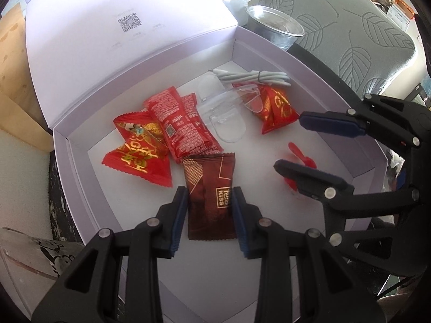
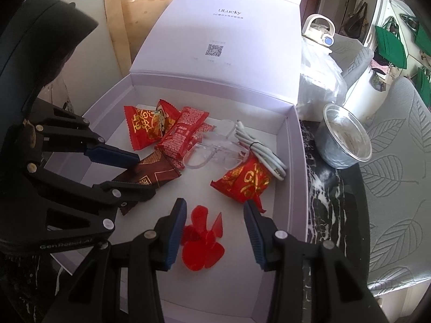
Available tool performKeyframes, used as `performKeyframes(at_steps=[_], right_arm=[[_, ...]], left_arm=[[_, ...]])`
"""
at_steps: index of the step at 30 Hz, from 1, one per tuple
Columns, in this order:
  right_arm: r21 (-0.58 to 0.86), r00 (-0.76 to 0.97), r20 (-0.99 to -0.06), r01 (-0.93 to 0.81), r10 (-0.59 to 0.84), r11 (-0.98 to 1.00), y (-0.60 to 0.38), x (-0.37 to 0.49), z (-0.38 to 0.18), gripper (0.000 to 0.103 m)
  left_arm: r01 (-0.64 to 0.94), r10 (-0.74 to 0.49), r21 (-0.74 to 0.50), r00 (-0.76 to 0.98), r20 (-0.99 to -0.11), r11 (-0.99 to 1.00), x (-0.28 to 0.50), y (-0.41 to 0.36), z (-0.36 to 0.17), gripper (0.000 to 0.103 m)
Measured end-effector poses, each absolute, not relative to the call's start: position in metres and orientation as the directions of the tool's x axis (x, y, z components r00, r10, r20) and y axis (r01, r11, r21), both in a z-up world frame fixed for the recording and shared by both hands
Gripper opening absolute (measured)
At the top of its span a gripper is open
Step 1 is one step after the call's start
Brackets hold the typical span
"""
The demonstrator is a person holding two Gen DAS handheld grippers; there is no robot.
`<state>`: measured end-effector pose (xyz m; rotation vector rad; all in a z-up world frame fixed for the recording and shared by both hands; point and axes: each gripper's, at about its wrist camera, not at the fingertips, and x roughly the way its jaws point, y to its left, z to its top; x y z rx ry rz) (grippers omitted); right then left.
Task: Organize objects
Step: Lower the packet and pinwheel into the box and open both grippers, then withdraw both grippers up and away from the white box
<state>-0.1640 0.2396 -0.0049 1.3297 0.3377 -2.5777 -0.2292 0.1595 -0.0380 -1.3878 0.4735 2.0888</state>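
Now, risks first: reading outward from the two things between the jaws.
Brown packet (image 1: 210,188): lying flat on the floor of the white box (image 1: 67,167), at the near edge of the red packets (image 1: 161,134).
Left gripper (image 1: 208,220): straddling the brown packet's sides, pads looking pressed on its edges, so gripping it, though contact hard to confirm.
Red propeller (image 2: 202,239): resting on the box floor, near the front wall.
Right gripper (image 2: 215,231): standing open around the propeller, pads apart from its blades.
Risk, packet: slippery wrapper likely buckling or sliding out under an edge pinch.
Risk, propeller: thin blades possibly flicking away or bending if caught off-centre.
Risk, crowding: grippers working close together, possibly knocking each other.
Pose: both pointing steeply down into the box, holding level with each other.
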Motion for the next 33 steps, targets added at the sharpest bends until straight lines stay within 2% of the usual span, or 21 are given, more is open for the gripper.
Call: performKeyframes(at_steps=[15, 18, 20, 23, 26, 33], right_arm=[[-0.125, -0.611, -0.79, 0.237, -0.048, -0.964, 0.254, -0.155, 0.014, 0.044], [-0.122, -0.613, -0.789, 0.216, -0.038, -0.969, 0.259, -0.152, 0.015, 0.045], [-0.127, -0.617, -0.787, 0.204, -0.027, -0.971, 0.261, -0.149, 0.017, 0.045], [-0.126, -0.624, -0.781, 0.194, -0.023, -0.973, 0.264, -0.146, 0.02, 0.049], [-0.127, -0.634, -0.773, 0.186, -0.02, -0.974, 0.265, -0.143, 0.023, 0.055], [-0.143, -0.674, -0.739, 0.147, 0.007, -0.979, 0.264, -0.136, 0.036, 0.06]], left_arm=[[-0.661, 0.264, 0.006, -0.307, -0.914, -0.75, -0.219, 0.172, -0.034, 0.033], [-0.646, 0.247, 0.012, -0.309, -0.918, -0.764, -0.218, 0.172, -0.035, 0.04], [-0.637, 0.248, 0.009, -0.314, -0.917, -0.771, -0.217, 0.171, -0.033, 0.052], [-0.622, 0.256, 0.011, -0.338, -0.906, -0.783, -0.214, 0.169, -0.027, 0.061], [-0.607, 0.254, 0.019, -0.362, -0.897, -0.795, -0.213, 0.166, -0.02, 0.066], [-0.553, 0.252, 0.02, -0.41, -0.876, -0.833, -0.205, 0.155, -0.004, 0.07]])
